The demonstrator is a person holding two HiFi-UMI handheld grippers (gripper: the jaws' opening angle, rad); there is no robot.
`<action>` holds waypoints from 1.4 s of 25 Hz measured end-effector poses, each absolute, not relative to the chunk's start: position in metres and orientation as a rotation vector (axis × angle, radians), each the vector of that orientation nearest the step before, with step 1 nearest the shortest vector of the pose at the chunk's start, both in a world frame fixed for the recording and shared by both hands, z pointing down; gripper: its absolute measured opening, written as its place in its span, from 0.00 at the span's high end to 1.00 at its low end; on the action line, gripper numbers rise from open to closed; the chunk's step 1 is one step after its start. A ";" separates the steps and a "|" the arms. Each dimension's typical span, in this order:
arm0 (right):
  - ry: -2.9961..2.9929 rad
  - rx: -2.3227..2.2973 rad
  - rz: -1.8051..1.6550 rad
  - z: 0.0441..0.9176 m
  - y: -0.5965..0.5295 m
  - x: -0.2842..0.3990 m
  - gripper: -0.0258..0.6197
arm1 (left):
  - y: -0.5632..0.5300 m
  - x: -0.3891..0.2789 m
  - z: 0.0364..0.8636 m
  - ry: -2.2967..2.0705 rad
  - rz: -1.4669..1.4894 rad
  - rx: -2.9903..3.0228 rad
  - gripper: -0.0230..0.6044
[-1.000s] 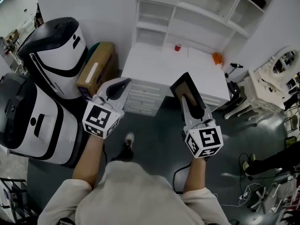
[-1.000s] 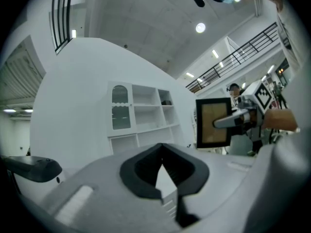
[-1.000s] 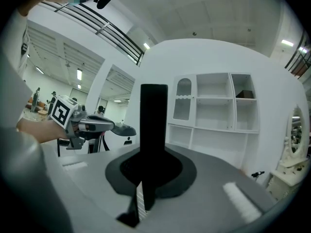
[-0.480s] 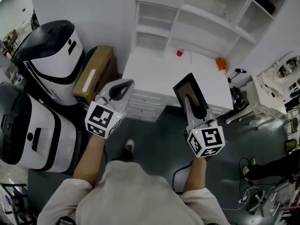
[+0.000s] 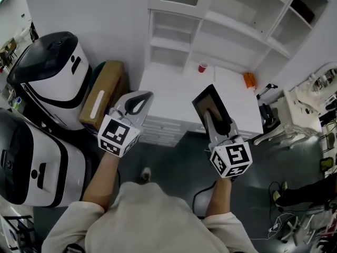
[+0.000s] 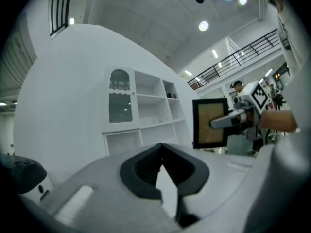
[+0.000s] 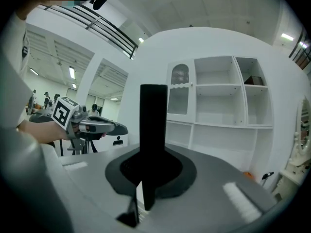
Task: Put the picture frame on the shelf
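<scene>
grip: right fingers (image 5: 211, 119) pinching black rectangular picture frame (image 5: 203, 100) | left fingers (image 5: 134, 103) pressed together, empty | risk: frame corner clipping white shelf (image 5: 231, 16), twisting loose

- You have bright, even indoor light. The head view is sharp in its centre, with the white shelf unit (image 5: 221, 30) nearly washed out.
- Your light comes from overhead: ceiling lamps (image 6: 203, 26) glare as hot spots in the left gripper view.
- Both gripper views bow strongly toward the edges and end in black corners.
- The left gripper (image 6: 161, 149) and right gripper (image 7: 151, 159) sit soft and out of focus, close to their lenses.
- The picture frame (image 7: 153, 110) reads as a flat black bar, without detail.
- Shadows on the dark floor (image 5: 174, 157) are faint.
</scene>
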State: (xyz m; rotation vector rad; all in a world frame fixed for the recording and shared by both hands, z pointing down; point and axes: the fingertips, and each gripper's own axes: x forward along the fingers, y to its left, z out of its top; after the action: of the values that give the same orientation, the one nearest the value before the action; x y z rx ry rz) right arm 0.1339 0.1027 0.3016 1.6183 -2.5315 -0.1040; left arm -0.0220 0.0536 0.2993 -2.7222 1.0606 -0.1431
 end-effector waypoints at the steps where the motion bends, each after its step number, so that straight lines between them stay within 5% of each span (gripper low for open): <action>1: -2.529 1.616 -0.095 0.302 0.095 0.133 0.94 | 0.047 -0.022 0.299 1.056 -0.144 -2.726 0.96; 35: -2.487 1.678 -0.038 0.300 -0.114 0.105 0.94 | -0.151 -0.049 0.319 0.998 -0.168 -2.795 0.96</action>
State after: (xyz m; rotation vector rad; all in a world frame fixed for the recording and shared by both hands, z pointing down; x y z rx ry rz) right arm 0.1046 -0.1138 0.3000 1.6779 -2.4872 -0.0377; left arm -0.0486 -0.1514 0.3189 -2.7954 0.9977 -0.1681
